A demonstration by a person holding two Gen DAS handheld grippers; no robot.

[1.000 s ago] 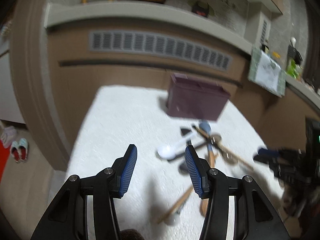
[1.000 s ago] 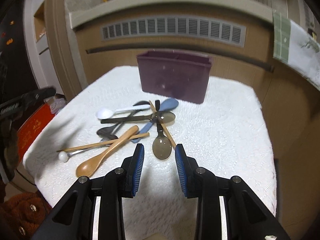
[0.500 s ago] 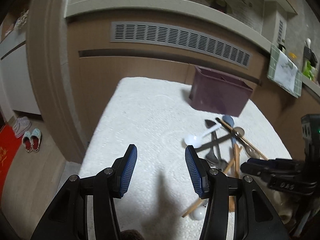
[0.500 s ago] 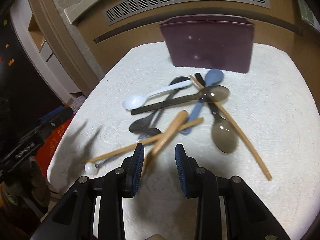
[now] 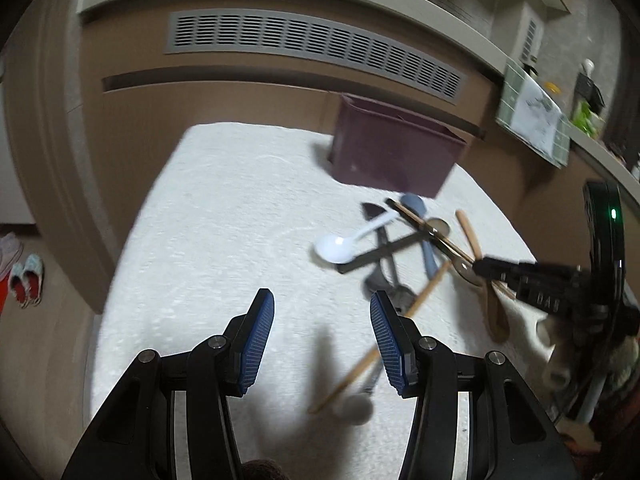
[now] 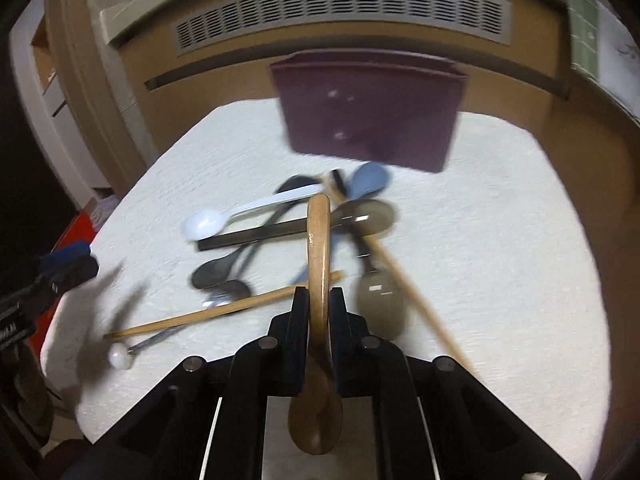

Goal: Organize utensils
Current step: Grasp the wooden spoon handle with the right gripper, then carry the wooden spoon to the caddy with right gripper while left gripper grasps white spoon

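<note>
utensil pile [image 6: 304, 240] on table cloth [image 6: 500, 240] | box [image 6: 368, 108] behind pile | wooden spoon [image 6: 318, 240] atop pile

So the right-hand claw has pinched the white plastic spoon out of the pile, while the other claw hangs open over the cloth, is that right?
Not quite. The right gripper, whose jaws have just been closing, is pinching the wooden spoon, as the right wrist view shows. The white plastic spoon lies in the pile. The left gripper does hang open over the cloth.

right gripper [image 6: 319, 300] clamping wooden spoon [image 6: 318, 240], purple bin [image 6: 368, 112] behind
</note>
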